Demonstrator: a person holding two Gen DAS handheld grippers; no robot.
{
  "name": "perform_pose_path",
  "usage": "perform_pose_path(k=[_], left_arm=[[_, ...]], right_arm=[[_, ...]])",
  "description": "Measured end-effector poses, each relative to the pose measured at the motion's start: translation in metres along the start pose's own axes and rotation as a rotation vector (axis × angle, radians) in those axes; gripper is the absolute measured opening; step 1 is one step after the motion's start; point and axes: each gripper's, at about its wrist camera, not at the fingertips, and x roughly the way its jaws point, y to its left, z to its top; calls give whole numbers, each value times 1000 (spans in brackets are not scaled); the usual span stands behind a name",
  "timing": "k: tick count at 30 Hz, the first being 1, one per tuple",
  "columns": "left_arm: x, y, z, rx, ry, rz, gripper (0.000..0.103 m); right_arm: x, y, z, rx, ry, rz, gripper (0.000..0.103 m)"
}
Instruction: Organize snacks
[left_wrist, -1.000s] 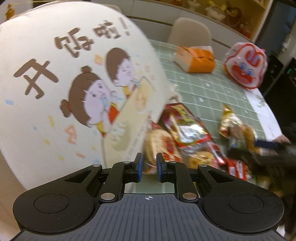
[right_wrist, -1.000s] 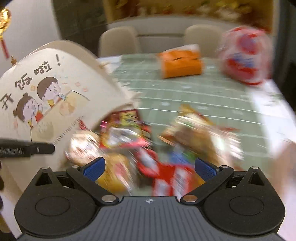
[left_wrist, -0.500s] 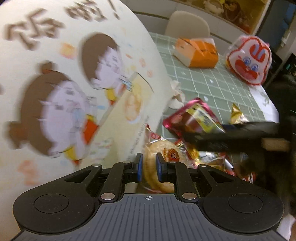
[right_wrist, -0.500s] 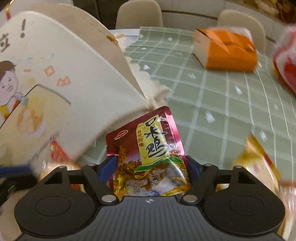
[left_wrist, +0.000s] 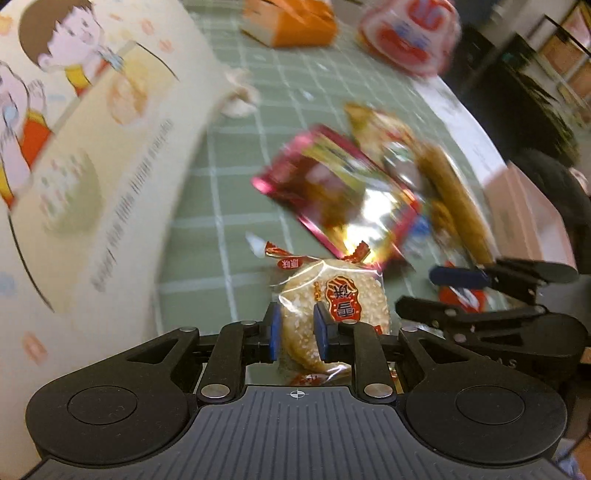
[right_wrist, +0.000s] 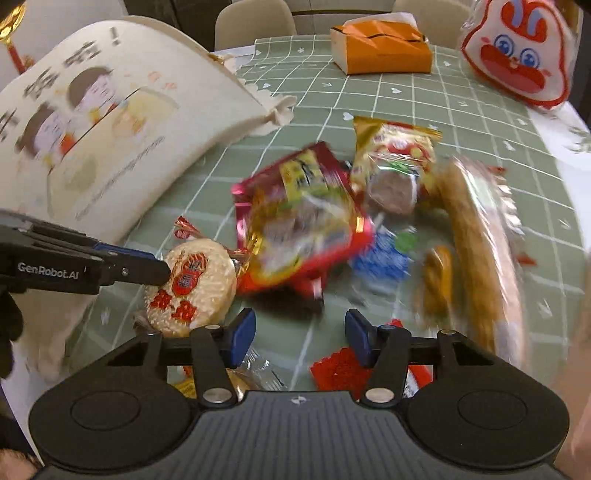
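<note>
The left hand-held gripper (left_wrist: 296, 334) has just been opening a little; its narrow jaws straddle a round rice cracker packet (left_wrist: 334, 306) near the counter's (left_wrist: 207, 236) front edge, pads beside it. The right hand-held gripper (right_wrist: 300, 336), just been closing, stands half wide and empty. A cream cartoon-printed bag (right_wrist: 110, 122) crowds the left. Only the right view clearly shows the orange box (right_wrist: 384, 51) and long bread packet (right_wrist: 476, 236).
</note>
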Motion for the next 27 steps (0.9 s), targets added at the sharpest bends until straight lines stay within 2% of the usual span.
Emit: perform_pose_path(k=[2, 6, 11, 14, 16, 17, 21, 24, 25, 27], left_arm=[[-3, -1, -5, -8, -3, -3, 23], [-9, 13, -7, -90, -38, 34, 23], [-1, 39, -8, -182, -39, -94, 24], [2, 44, -10, -199, -55, -148, 27], [6, 44, -11, -191, -52, -213, 27], [9, 43, -11, -182, -42, -236, 32], [13, 24, -9, -119, -12, -286, 36], [9, 1, -9, -64, -27, -339, 36], [10, -7, -7, -51, -34, -334, 36], [13, -19, -4, -26, -41, -310, 27]], right_arm=[[-11, 1, -12, 4, -10, -4, 56], [-21, 4, -19, 55, -45, -24, 57], [-23, 19, -19, 93, -82, 17, 57], [-10, 30, -21, 60, -64, -34, 58], [-9, 30, -22, 61, -68, -45, 60], [-9, 29, -22, 64, -64, -48, 61], [-10, 24, -27, 86, -59, -58, 62], [-14, 16, -34, 113, -77, -44, 62], [-16, 13, -36, 123, -81, -37, 62], [-19, 8, -41, 141, -92, -33, 62]])
